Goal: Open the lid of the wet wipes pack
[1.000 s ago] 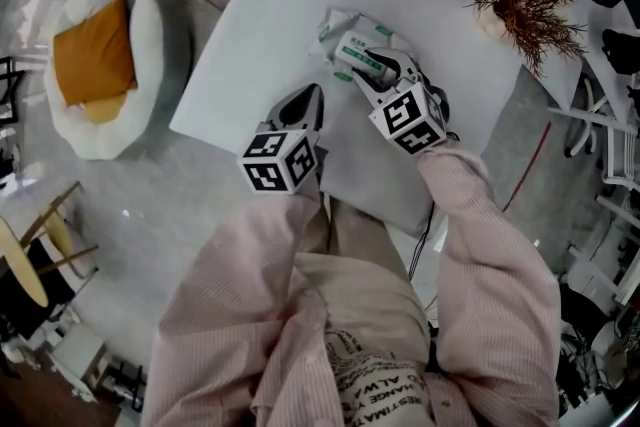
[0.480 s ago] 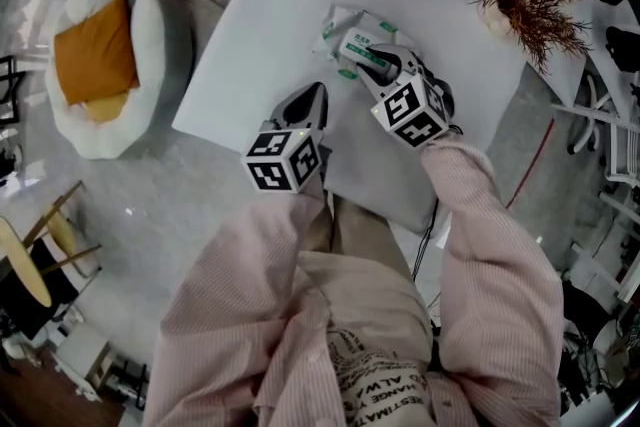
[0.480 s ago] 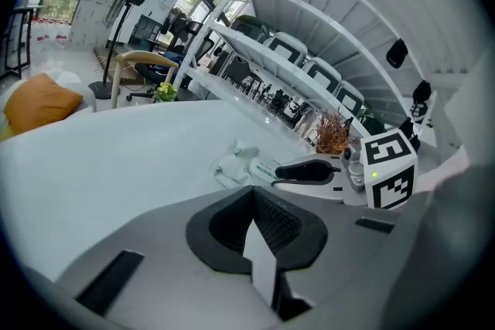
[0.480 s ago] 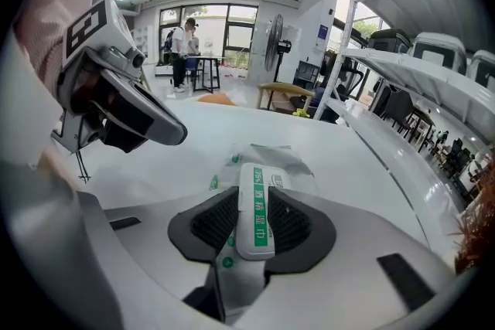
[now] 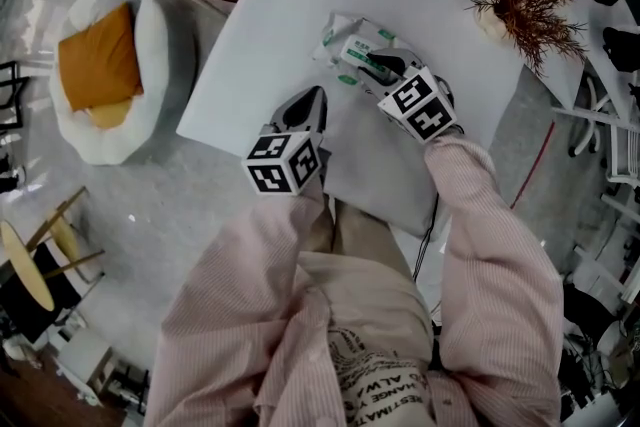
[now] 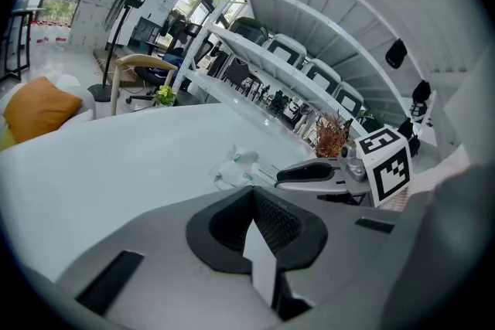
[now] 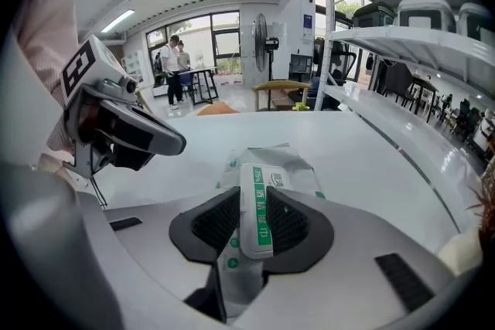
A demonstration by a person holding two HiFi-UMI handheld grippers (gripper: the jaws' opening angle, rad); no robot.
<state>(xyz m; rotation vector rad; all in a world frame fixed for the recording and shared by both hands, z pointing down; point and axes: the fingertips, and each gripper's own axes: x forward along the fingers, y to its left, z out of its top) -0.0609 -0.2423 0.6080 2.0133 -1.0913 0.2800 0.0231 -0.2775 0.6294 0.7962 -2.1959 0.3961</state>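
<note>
Between the jaws of the right gripper [image 7: 254, 226], which have just been closing, the lid [image 7: 254, 185] of the wet wipes pack [image 7: 298, 166] is pinched by its long edges, with pads pressed on both sides. The pack itself is seen lying on the white surface [image 7: 379, 154], its crumpled wrapper spread beneath the lid. Off to the side, the left gripper [image 6: 254, 201] is held clenched and empty, apart from the pack. So the grasp is made; the lid is judged not yet swung open, and the lifting is left to be done.
</note>
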